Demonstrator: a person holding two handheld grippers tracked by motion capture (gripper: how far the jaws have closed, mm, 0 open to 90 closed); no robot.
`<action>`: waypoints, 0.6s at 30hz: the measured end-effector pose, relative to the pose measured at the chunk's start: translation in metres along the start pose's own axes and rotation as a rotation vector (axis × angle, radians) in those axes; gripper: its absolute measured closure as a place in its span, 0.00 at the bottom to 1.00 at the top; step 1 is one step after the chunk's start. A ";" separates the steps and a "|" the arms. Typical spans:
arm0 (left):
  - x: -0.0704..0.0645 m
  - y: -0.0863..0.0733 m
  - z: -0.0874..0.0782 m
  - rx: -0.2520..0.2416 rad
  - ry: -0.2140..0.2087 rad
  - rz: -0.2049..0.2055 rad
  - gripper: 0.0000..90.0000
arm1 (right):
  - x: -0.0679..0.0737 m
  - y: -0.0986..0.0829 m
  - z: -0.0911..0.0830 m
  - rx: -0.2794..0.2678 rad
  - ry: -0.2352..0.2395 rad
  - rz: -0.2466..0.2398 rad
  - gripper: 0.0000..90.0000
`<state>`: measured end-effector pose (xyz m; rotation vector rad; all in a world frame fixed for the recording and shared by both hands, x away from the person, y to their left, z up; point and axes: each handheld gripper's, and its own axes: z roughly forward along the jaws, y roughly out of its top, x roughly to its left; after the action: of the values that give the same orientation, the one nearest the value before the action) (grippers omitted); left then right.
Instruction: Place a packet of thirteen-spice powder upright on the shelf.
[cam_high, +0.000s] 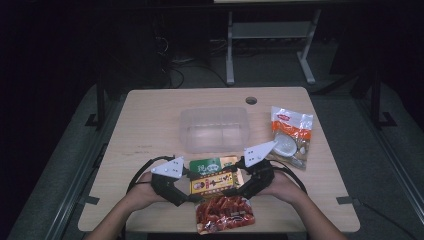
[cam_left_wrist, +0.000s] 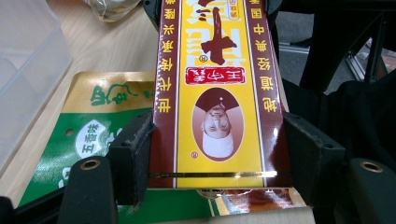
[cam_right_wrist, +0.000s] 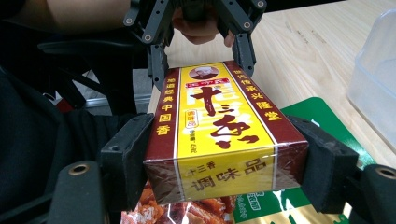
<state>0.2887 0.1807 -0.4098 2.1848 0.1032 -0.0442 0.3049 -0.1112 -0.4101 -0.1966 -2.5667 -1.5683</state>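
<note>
Yellow spice box (cam_high: 212, 183), one, is clamped at its ends by left hand-held gripper (cam_high: 186, 196) and right hand-held gripper (cam_high: 235, 191).

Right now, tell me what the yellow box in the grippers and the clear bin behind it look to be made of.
Yellow box: probably glossy printed cardboard, perhaps film-wrapped; it has crisp edges and a sheen, and keeps its shape between both grippers' jaws. Clear bin: likely rigid translucent plastic with a slightly frosted finish; the table shows faintly through its walls.
</note>
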 end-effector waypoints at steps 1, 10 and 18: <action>0.000 0.000 0.000 -0.003 -0.002 -0.001 0.35 | 0.000 0.000 0.000 -0.001 0.002 0.001 0.30; 0.003 -0.002 -0.001 -0.013 -0.051 -0.005 0.35 | 0.004 0.002 -0.002 -0.010 0.012 -0.028 0.34; 0.004 -0.005 0.003 0.010 -0.064 -0.010 0.35 | 0.008 0.003 0.001 0.033 0.000 -0.039 0.35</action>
<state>0.2926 0.1816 -0.4161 2.1911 0.0776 -0.1198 0.2978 -0.1085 -0.4067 -0.1435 -2.6097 -1.5383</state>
